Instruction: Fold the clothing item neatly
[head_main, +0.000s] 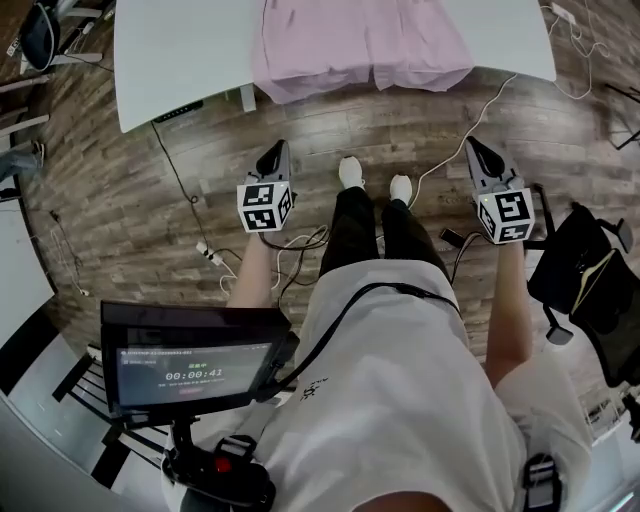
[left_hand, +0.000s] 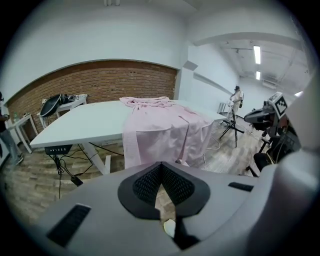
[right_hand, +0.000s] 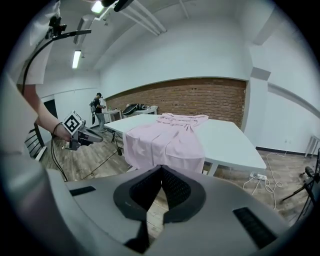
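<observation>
A pink garment (head_main: 360, 42) lies on the white table (head_main: 180, 50) and hangs over its near edge; the left gripper view shows the garment (left_hand: 160, 125) draped down, and so does the right gripper view, garment (right_hand: 165, 137). Both grippers are held low over the floor, well short of the table. My left gripper (head_main: 275, 152) is shut with nothing in it. My right gripper (head_main: 472, 146) is shut and empty too. In their own views the left gripper (left_hand: 161, 165) and the right gripper (right_hand: 161, 167) have their jaw tips pressed together.
My legs and white shoes (head_main: 350, 172) stand on the wood floor between the grippers. Cables (head_main: 190, 215) run over the floor. A black chair (head_main: 585, 285) is at right, a screen (head_main: 190, 365) on my chest rig at lower left. Another person (right_hand: 98, 112) stands far off.
</observation>
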